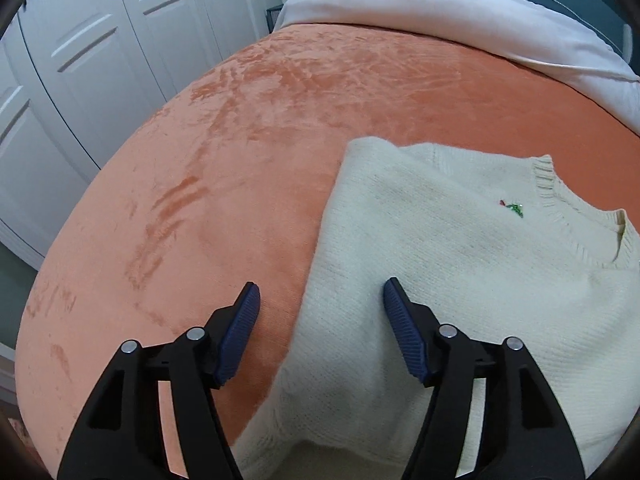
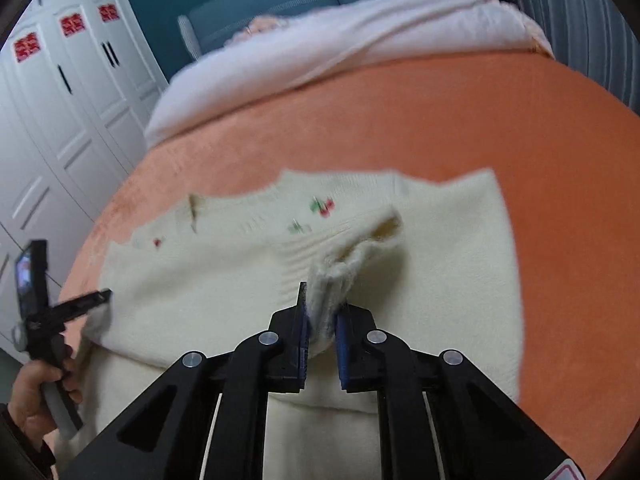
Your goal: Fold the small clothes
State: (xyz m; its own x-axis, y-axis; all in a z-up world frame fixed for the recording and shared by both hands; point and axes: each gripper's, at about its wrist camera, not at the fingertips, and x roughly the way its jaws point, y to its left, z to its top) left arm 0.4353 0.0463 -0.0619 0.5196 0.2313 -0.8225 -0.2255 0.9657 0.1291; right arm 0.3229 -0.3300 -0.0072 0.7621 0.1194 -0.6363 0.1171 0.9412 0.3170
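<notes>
A small cream sweater [image 1: 460, 264] lies flat on a big orange blanket [image 1: 240, 128] that covers the bed. It is knitted and soft, with a ribbed neck hole [image 1: 580, 224] and a tiny red and green picture sewn on the front.

In the left wrist view, the left claw [image 1: 320, 300] is wide open and holds nothing. One blue pad [image 1: 240, 336] sits over the bare orange blanket. The other blue pad [image 1: 404, 336] sits over the sweater. The sweater's side edge runs right between the two pads, so the claw straddles that edge. From this claw, most of the sweater spreads out toward 1 and 2 o'clock, and the neck hole is far off at 2 o'clock. I cannot tell if the pads touch the cloth.

In the right wrist view, the right claw [image 2: 322, 320] is pinched shut on a ribbed sleeve cuff [image 2: 332, 292] of the sweater [image 2: 208, 280]. The cuff stands up between the two blue pads, and the sleeve bunches up just past them at 12 o'clock. The rest of the sweater lies all around this claw, with little red cherries [image 2: 324, 206] sewn on it at 12 o'clock. This view is a bit blurry.

Way over at 9 o'clock, a hand [image 2: 38, 392] holds the left claw [image 2: 102, 296] at the sweater's edge.

A white quilt [image 2: 340, 48] is piled at the far end of the bed. White closet doors [image 1: 100, 60] stand beside the bed.
</notes>
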